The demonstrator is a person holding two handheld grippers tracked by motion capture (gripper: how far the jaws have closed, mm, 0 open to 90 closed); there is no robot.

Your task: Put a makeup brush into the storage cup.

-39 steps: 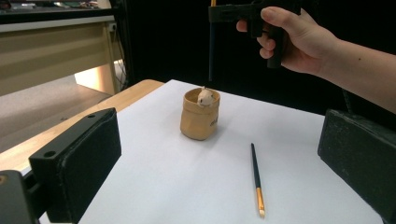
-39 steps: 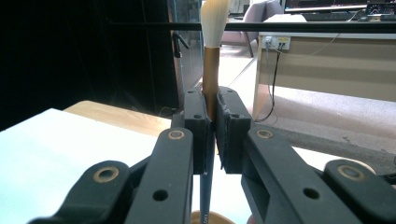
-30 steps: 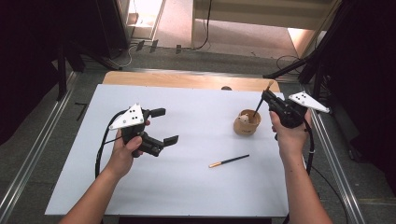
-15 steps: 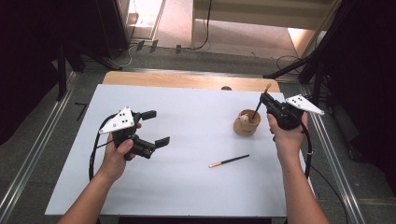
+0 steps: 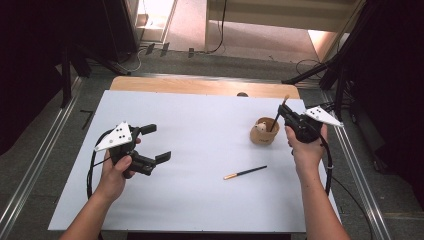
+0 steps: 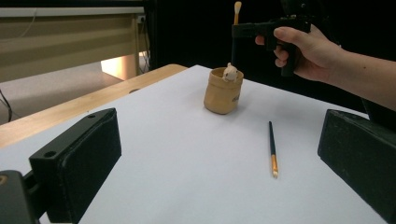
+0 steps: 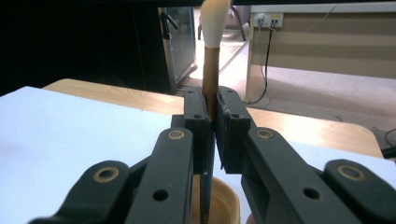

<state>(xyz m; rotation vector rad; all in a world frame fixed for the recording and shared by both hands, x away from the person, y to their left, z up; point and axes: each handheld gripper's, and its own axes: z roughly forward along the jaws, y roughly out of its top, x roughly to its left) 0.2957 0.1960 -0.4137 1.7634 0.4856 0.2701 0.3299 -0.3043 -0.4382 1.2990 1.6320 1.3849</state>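
Black right gripper [image 5: 283,113], right of frame, clamped on an upright brush [image 7: 212,56] above the tan pot [image 5: 263,132]; left gripper [image 5: 156,144], left of frame, jaws apart, holding nothing

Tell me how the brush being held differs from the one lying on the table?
The held brush stands nearly upright, bristles up; the loose brush lies flat on the white table.
The held brush is clamped in the right tool, its lower end down in the small tan pot; the loose brush lies apart from the pot, touched by neither tool.
Both are slim and dark-handled.
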